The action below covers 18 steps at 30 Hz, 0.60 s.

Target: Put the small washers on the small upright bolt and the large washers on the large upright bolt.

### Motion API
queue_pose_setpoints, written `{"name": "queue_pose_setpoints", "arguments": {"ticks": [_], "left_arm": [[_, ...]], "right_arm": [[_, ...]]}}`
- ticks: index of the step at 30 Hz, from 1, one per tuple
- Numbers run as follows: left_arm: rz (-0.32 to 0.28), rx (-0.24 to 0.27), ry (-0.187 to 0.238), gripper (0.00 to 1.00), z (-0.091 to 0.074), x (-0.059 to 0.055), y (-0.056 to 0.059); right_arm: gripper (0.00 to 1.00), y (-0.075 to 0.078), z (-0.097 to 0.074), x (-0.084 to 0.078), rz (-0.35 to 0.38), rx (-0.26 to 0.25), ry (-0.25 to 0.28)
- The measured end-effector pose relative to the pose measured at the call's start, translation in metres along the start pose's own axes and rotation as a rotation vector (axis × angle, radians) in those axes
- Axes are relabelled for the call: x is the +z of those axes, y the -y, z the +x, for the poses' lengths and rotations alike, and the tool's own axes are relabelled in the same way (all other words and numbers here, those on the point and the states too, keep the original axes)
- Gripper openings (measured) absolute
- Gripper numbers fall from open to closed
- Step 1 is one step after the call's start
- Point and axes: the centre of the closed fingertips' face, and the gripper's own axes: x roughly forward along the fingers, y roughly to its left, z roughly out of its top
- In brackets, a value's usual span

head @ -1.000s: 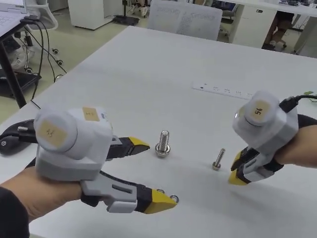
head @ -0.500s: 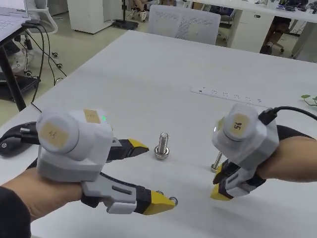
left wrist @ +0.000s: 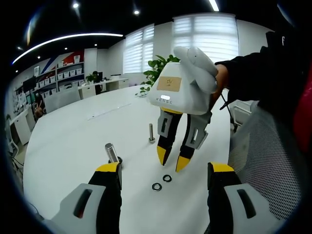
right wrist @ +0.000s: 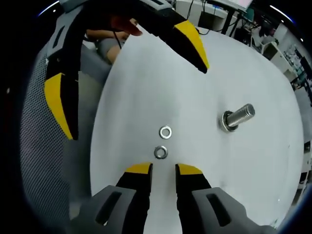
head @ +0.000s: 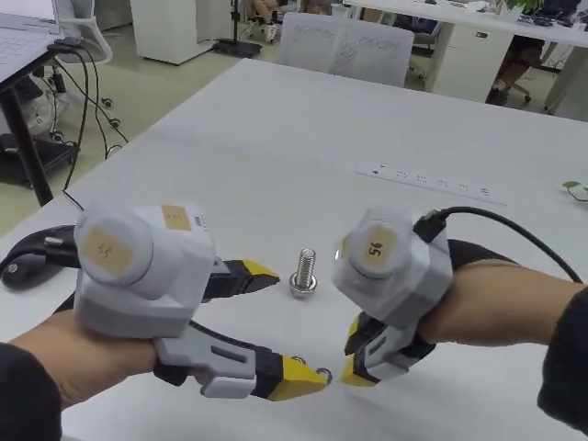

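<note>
The left gripper (head: 282,323) is low over the worktop (head: 276,138), near the edge closest to the person. Its jaws stand wide apart, and there is nothing between them. The right gripper (head: 356,358) points down at the worktop just beside it. Its jaws are almost together, with only a narrow gap, and they hold nothing.

Two washers lie flat close to that same edge, and neither gripper touches them. The first washer (right wrist: 160,152) is just ahead of the right gripper's tips. The second washer (right wrist: 165,131) lies just beyond it, a little apart. In the left gripper view both washers lie on the worktop between the open left jaws, just below the right gripper's tips.

The large bolt (head: 303,271) stands upright further in from the edge, near the tip of one left jaw. The small bolt (left wrist: 151,132) also stands upright, behind the right gripper and apart from the large bolt.
</note>
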Motion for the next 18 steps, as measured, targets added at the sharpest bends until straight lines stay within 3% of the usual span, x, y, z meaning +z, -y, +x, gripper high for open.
{"name": "queue_pose_setpoints", "arguments": {"ticks": [18], "left_arm": [[0.000, 0.002, 0.001, 0.71, 0.000, 0.000, 0.000]], "right_arm": [[0.19, -0.003, 0.017, 0.005, -0.051, 0.020, -0.042]]}}
